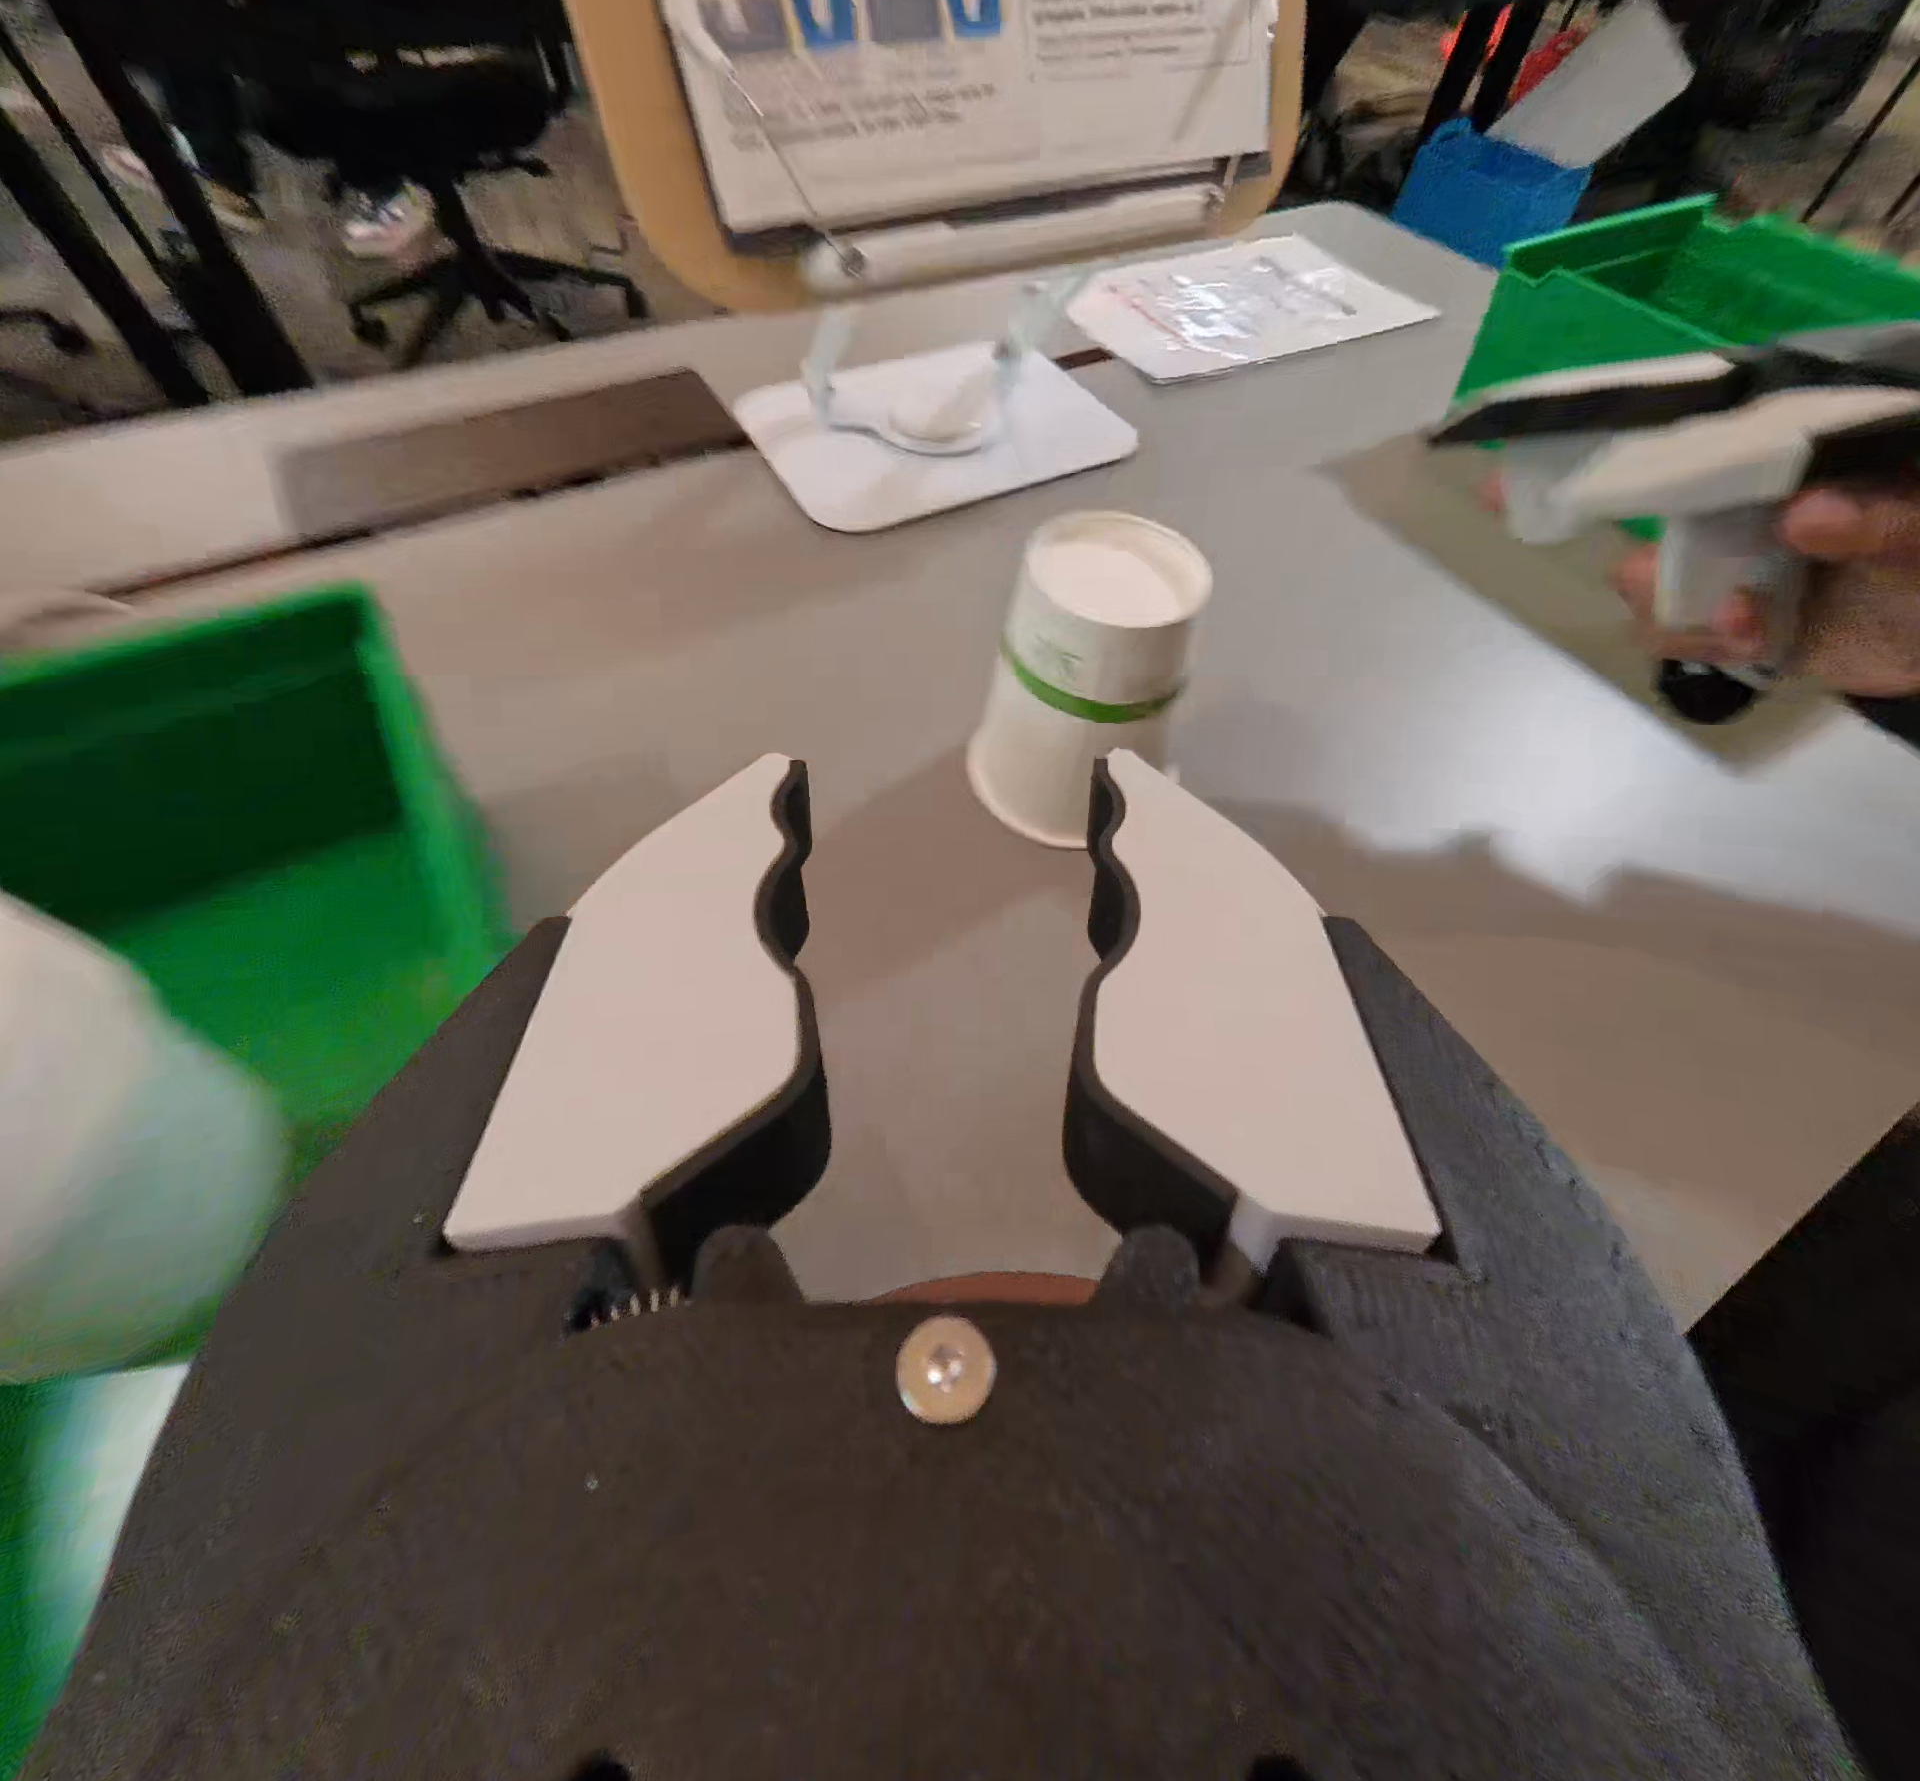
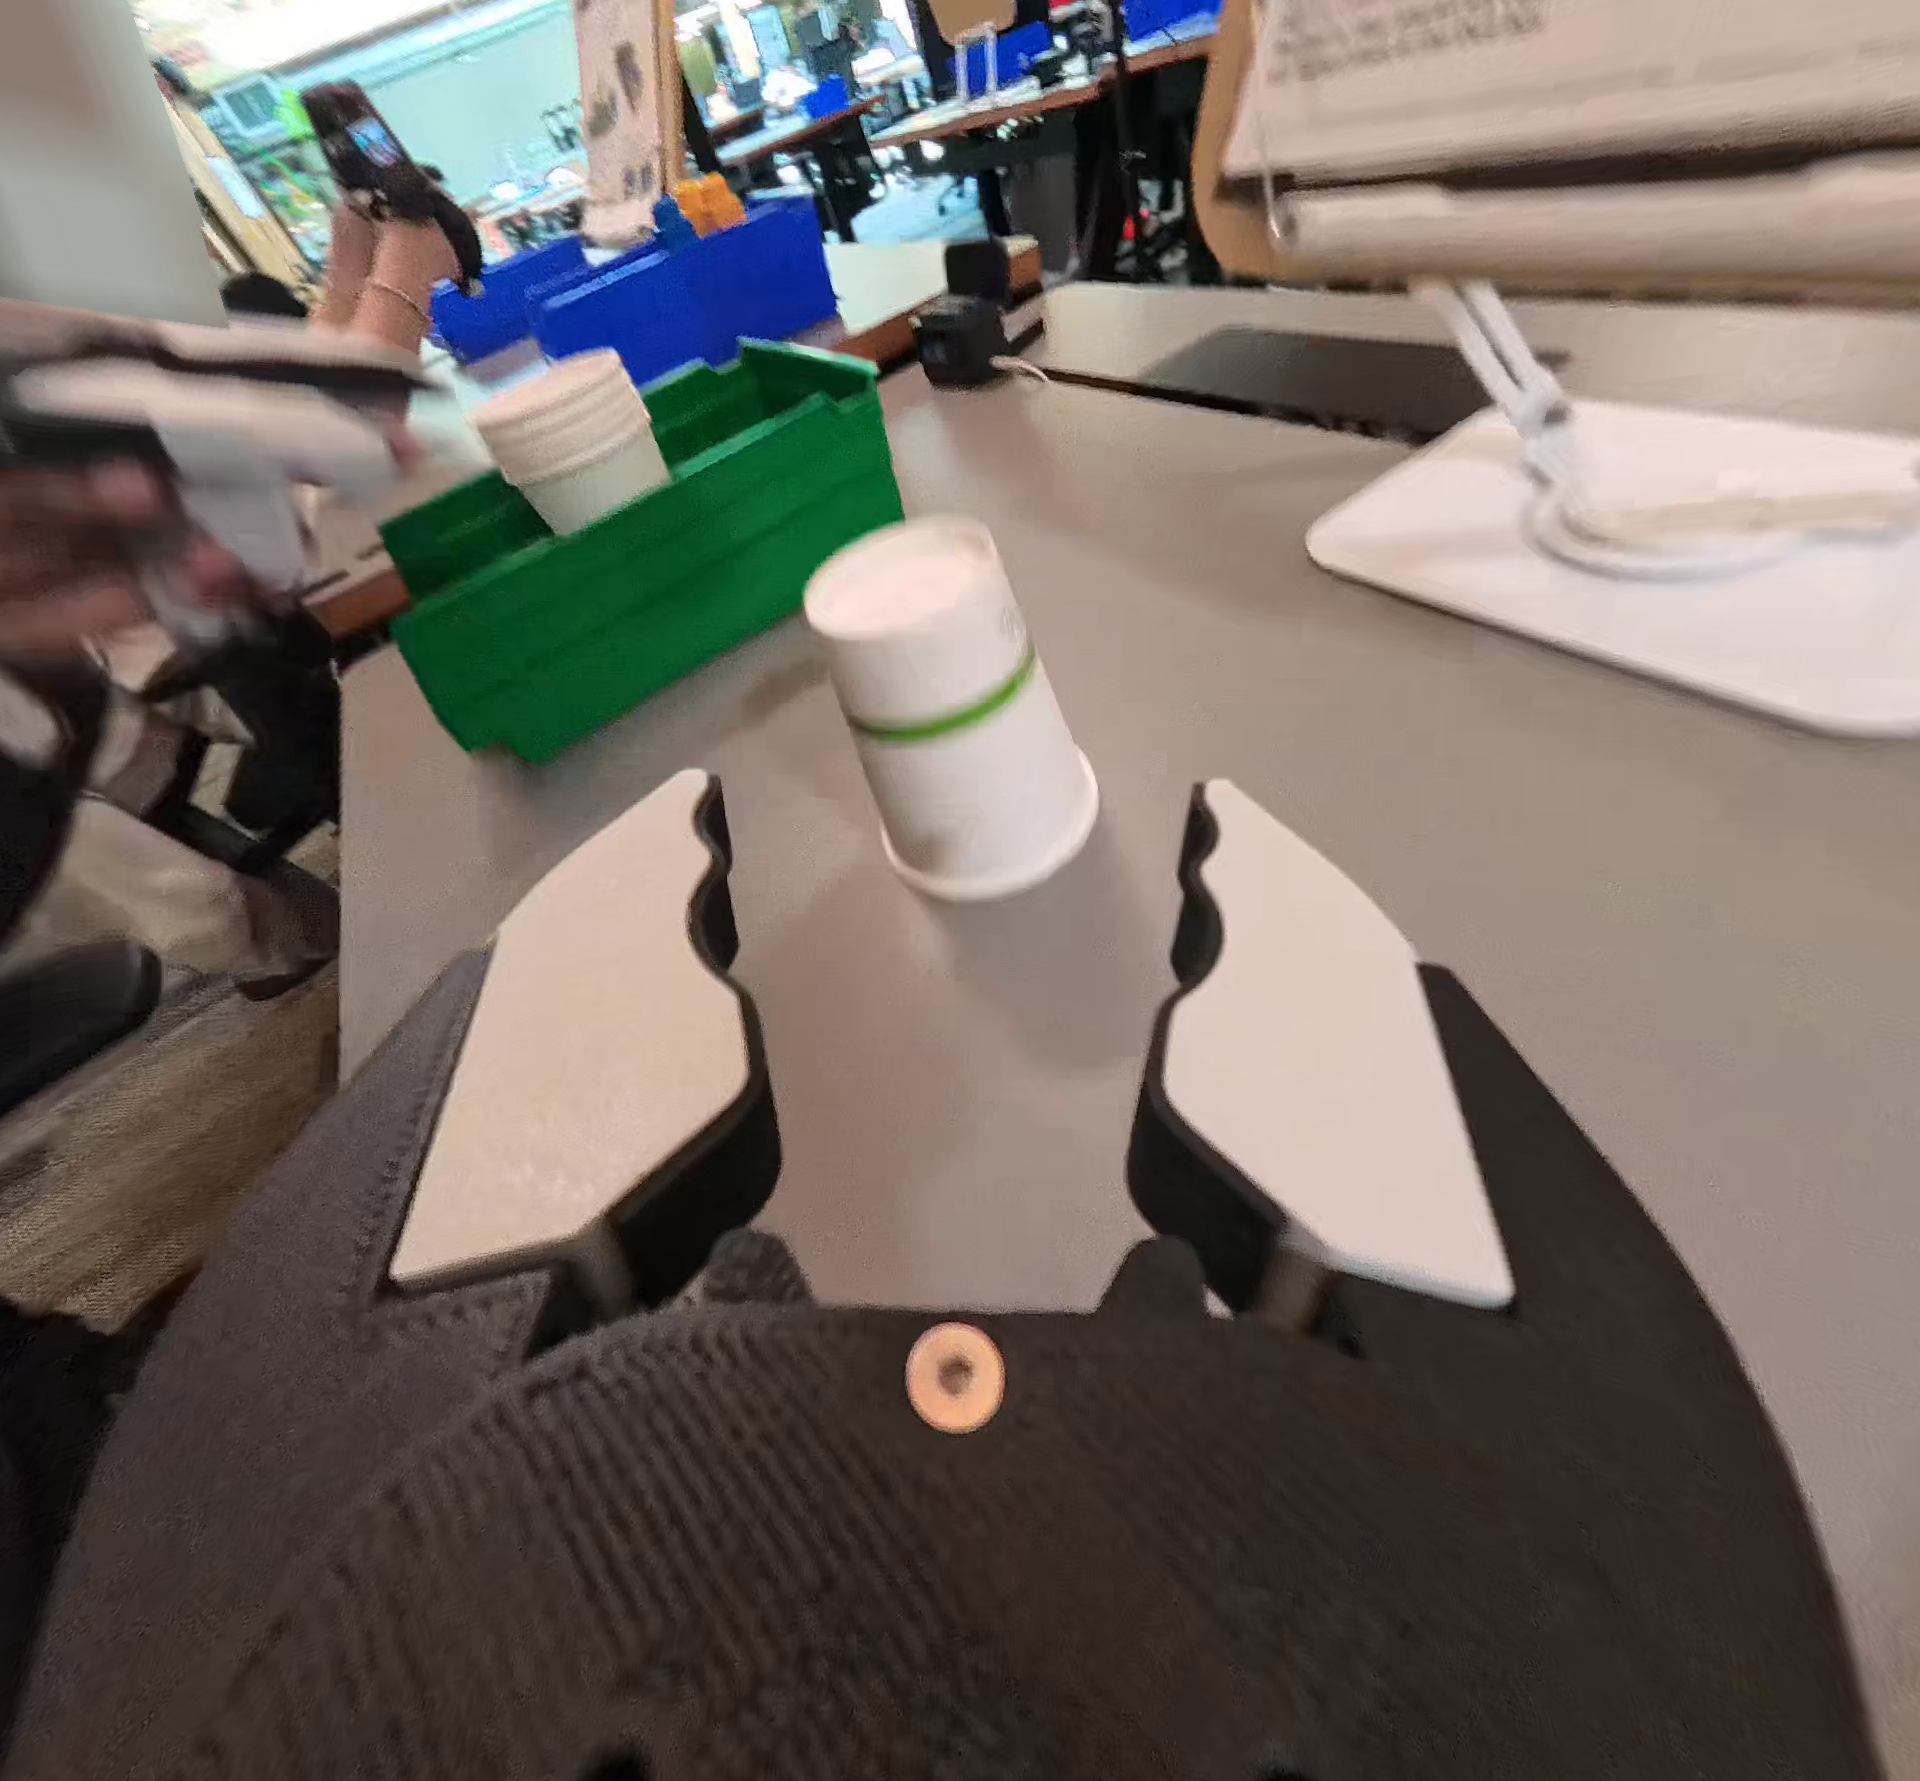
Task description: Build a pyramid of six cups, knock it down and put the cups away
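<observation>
The left gripper [image 1: 948,796] is hanging over the grey table [image 1: 1455,952] with its jaws spread wide, gripping nothing; the right gripper [image 2: 956,822] is gaping just as wide, also empty. Just ahead of both, a white paper cup [image 1: 1086,682] is standing upside down on the table, its rim down and its recessed base facing up, a green band [image 2: 951,715] circling its middle. A green bin [image 2: 665,547] beyond is holding a stack of white cups [image 2: 577,453].

A near-left green bin [image 1: 208,796] is blurred and edge-cut; the far tool [image 2: 395,401] and hand [image 2: 94,536] are motion-smeared.
</observation>
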Tool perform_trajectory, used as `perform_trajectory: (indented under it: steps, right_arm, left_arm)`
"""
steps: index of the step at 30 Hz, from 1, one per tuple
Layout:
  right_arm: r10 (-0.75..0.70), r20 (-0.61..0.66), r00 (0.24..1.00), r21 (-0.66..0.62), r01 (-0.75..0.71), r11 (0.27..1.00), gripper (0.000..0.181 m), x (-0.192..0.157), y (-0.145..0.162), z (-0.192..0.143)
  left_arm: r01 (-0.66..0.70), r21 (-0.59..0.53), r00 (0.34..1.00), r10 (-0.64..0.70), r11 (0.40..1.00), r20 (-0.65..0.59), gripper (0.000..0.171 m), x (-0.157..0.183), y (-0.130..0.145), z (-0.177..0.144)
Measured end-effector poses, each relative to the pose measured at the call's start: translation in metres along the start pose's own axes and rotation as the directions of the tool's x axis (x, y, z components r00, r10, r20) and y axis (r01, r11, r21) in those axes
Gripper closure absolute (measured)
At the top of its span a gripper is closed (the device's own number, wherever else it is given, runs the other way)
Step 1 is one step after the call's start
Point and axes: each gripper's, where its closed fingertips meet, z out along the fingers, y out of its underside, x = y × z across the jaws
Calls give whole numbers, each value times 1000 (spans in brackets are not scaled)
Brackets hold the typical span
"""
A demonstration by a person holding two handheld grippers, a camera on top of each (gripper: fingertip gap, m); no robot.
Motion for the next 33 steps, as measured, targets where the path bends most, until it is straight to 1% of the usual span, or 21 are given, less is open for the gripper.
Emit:
perform_trajectory:
  steps: [1, 3, 4, 6, 7, 8, 9, 10, 11, 14, 15, 17, 19, 21, 23, 26, 28, 30, 33]
  right_arm:
    - [8, -22, 1000, -6, -8, 1000, 98, 2, 16, -14]
    - [31, -66, 997, -26, -33, 999, 102, 3, 46, -42]
    - [48, -97, 994, -42, -53, 998, 103, 5, 57, -54]
    - [95, -117, 989, -47, -101, 994, 103, 2, 67, -74]
    - [119, -117, 986, -36, -124, 992, 103, 0, 69, -81]
    - [135, -116, 984, -25, -139, 990, 103, -2, 69, -86]
    - [142, -114, 983, -21, -145, 989, 103, -3, 69, -89]
    - [137, -114, 984, -25, -140, 990, 103, -4, 70, -90]
    - [124, -118, 985, -35, -129, 991, 104, -4, 71, -89]
    - [124, -113, 986, -71, -132, 989, 104, -7, 80, -84]
    - [141, -102, 985, -75, -149, 986, 104, -8, 82, -83]
    - [174, -88, 981, -65, -180, 981, 104, -9, 82, -81]
    - [196, -83, 977, -57, -201, 978, 104, -7, 80, -80]
    - [218, -76, 973, -48, -222, 974, 105, -5, 78, -80]
    - [246, -61, 967, -44, -249, 967, 106, -5, 78, -78]
    - [272, -43, 961, -57, -274, 960, 106, -6, 80, -74]
    - [269, -40, 962, -67, -271, 960, 107, -6, 81, -72]
    - [262, -31, 964, -61, -264, 963, 110, -8, 79, -70]
    - [263, -13, 965, -70, -263, 962, 112, -11, 78, -68]
  left_arm:
    - [-58, -30, 998, 59, 998, 28, 118, -18, -10, -14]
    - [-208, -148, 967, 227, 967, 120, 119, -65, -14, -39]
    - [-292, -232, 931, 331, 928, 153, 121, -89, -9, -49]
    - [-437, -418, 833, 534, 796, 147, 126, -133, 11, -68]
    - [-476, -490, 781, 607, 730, 146, 127, -153, 18, -76]
    - [-498, -534, 742, 654, 683, 145, 128, -169, 23, -83]
    - [-513, -552, 721, 679, 658, 139, 128, -179, 27, -86]
    - [-524, -548, 714, 687, 652, 136, 131, -184, 29, -86]
    - [-533, -529, 716, 685, 660, 133, 135, -185, 30, -84]
    - [-565, -490, 709, 694, 664, 123, 146, -184, 34, -79]
    - [-567, -496, 711, 695, 657, 107, 146, -183, 37, -78]
    - [-554, -527, 735, 676, 644, 53, 143, -179, 49, -76]
    - [-556, -536, 736, 675, 636, 38, 143, -179, 53, -75]
    - [-566, -540, 719, 694, 623, 47, 150, -182, 52, -75]
    - [-570, -529, 721, 691, 629, 46, 157, -181, 50, -74]
    - [-566, -526, 740, 672, 635, 17, 156, -175, 52, -72]
    - [-576, -539, 723, 691, 614, 15, 157, -176, 52, -72]
    - [-589, -557, 701, 713, 585, 7, 164, -178, 53, -71]
    - [-582, -570, 708, 707, 580, -4, 164, -177, 53, -71]
